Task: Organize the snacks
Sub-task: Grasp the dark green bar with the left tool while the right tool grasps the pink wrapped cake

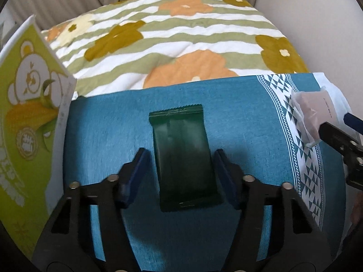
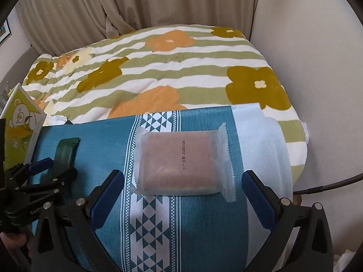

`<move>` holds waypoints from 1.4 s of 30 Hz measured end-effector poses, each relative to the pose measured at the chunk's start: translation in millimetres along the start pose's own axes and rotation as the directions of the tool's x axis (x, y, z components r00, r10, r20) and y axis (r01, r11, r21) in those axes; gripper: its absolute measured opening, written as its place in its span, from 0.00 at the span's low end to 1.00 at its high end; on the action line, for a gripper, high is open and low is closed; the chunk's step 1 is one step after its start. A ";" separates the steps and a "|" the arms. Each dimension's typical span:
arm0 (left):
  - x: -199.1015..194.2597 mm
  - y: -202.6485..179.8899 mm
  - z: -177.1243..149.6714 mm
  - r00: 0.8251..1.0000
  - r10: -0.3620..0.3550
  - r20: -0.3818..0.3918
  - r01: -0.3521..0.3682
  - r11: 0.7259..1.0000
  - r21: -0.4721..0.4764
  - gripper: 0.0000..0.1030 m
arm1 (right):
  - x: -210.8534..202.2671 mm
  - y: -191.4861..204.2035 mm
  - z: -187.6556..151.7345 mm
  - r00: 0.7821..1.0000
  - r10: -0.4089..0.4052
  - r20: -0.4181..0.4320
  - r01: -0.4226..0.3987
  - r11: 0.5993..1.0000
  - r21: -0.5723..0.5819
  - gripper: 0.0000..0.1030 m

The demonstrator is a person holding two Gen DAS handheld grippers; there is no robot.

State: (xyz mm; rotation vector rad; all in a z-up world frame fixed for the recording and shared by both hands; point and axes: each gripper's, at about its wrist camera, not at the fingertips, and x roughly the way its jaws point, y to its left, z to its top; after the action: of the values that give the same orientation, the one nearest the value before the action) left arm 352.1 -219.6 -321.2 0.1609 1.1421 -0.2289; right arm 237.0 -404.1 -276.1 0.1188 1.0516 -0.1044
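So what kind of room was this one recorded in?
Most likely a bedroom at home: a floral striped quilt covers what looks like a bed, beige curtains hang behind it, and the snacks sit on a blue cloth.

Soft, even daylight fills both views, with no glare. Fisheye distortion bends the edges, and dark vignette rings the corners. The green packet [image 1: 185,156] looks slightly blurred and casts only a faint shadow.

Green bear-print box [image 1: 25,117] cut off at left edge; pink snack's [image 2: 177,161] small print beyond date unreadable.
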 end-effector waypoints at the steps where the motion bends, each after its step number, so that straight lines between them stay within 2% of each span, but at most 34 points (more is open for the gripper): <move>1: -0.5 -1.1 1.1 1.000 0.001 0.003 -0.001 1.000 0.008 0.43 | 1.8 0.6 0.6 1.000 -0.004 -0.004 0.004 1.000 -0.004 1.00; 8: -1.7 0.6 3.4 1.000 -0.014 -0.005 0.014 1.000 0.017 0.42 | 20.2 2.2 4.7 0.999 -0.009 -0.034 0.008 1.000 -0.026 1.00; 14: -2.6 5.8 5.7 0.999 -0.045 -0.019 0.045 0.999 -0.014 0.42 | 29.2 3.2 10.6 0.999 -0.008 -0.042 0.006 0.999 -0.040 1.00; 21: -2.6 5.4 4.8 0.999 -0.044 -0.017 0.043 0.999 -0.010 0.42 | 47.6 12.2 9.7 0.996 -0.012 -0.086 0.001 0.992 -0.127 1.00; 25: -2.4 4.3 3.5 0.999 -0.047 -0.016 0.047 0.999 -0.012 0.42 | 46.7 12.6 7.3 0.999 -0.004 -0.049 -0.003 0.989 -0.149 1.00; 29: -3.5 5.4 2.7 0.999 -0.053 -0.011 0.053 0.998 -0.024 0.41 | 40.9 12.1 7.3 1.000 0.017 -0.022 -0.020 0.988 -0.150 0.78; 30: -5.0 5.1 2.2 0.999 -0.052 -0.008 0.052 0.998 -0.027 0.41 | 39.7 12.0 7.4 1.000 0.022 -0.020 -0.024 0.988 -0.153 0.75; 36: -30.0 5.3 0.6 0.997 -0.067 0.046 0.069 0.997 -0.029 0.41 | 26.3 12.3 6.1 0.999 0.037 0.013 -0.035 0.990 -0.136 0.69; 42: -81.0 2.9 -5.6 0.988 -0.092 0.124 0.097 0.995 -0.036 0.41 | -21.2 15.1 0.7 0.994 0.070 0.084 -0.060 0.992 -0.114 0.69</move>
State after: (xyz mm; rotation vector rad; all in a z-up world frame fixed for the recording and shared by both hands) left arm 315.8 -207.5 -249.5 0.0548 1.0332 -0.2944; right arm 229.3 -388.6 -256.6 0.0468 0.9630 0.0081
